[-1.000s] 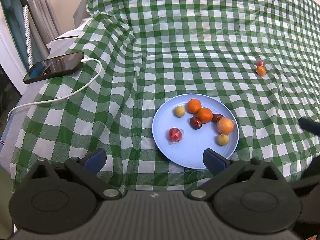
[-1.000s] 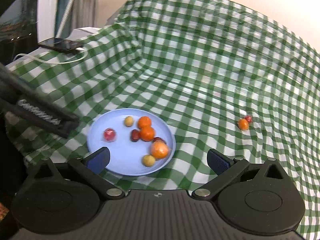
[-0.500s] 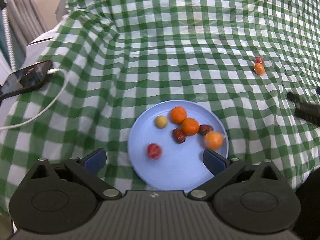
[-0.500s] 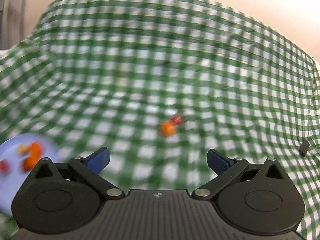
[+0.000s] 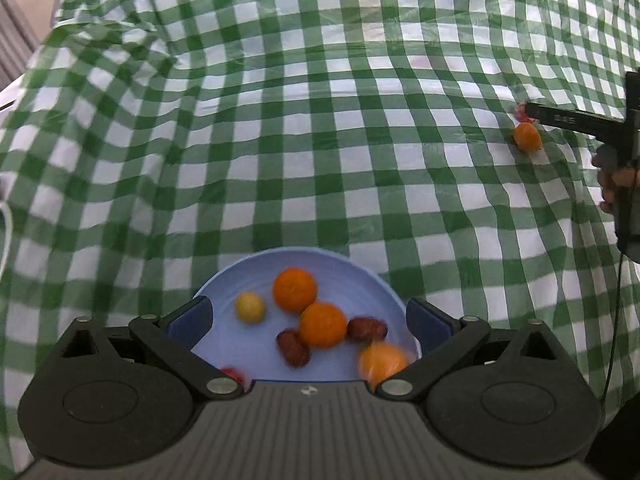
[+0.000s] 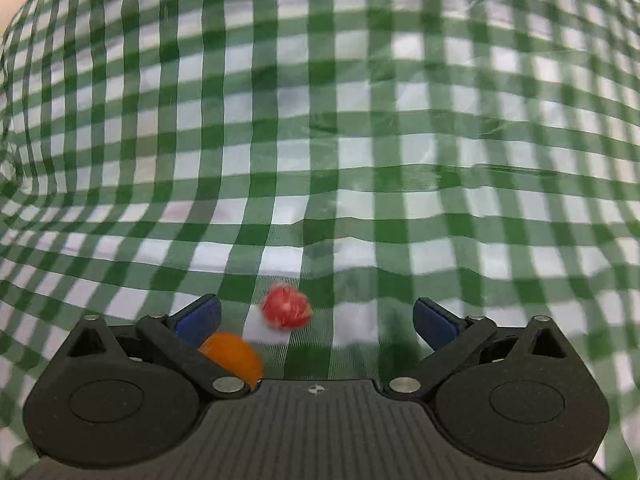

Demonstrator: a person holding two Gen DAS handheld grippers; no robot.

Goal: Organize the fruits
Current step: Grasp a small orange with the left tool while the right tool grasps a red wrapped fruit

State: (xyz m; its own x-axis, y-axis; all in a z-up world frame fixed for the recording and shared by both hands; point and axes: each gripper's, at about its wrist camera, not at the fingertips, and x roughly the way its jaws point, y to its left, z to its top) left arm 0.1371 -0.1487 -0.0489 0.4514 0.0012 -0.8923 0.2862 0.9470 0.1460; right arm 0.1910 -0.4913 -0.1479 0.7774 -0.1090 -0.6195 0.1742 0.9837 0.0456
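Green-and-white checked plastic cloth (image 5: 320, 140) covers the worktop. A round pale-blue plate (image 5: 360, 280) sits between the spread pads of the left claw (image 5: 308, 316), nothing pinched. It carries three orange round fruits (image 5: 295, 289), two dark red dates (image 5: 293, 347), one small yellow fruit (image 5: 250, 307) and one red fruit, half hidden. Well apart, two loose pieces lie touching — one orange fruit (image 6: 234, 354) and one red wrapped fruit (image 6: 286, 306). The right claw (image 6: 316, 320) has just been closing yet stands wide around the red one — pads clear of it.
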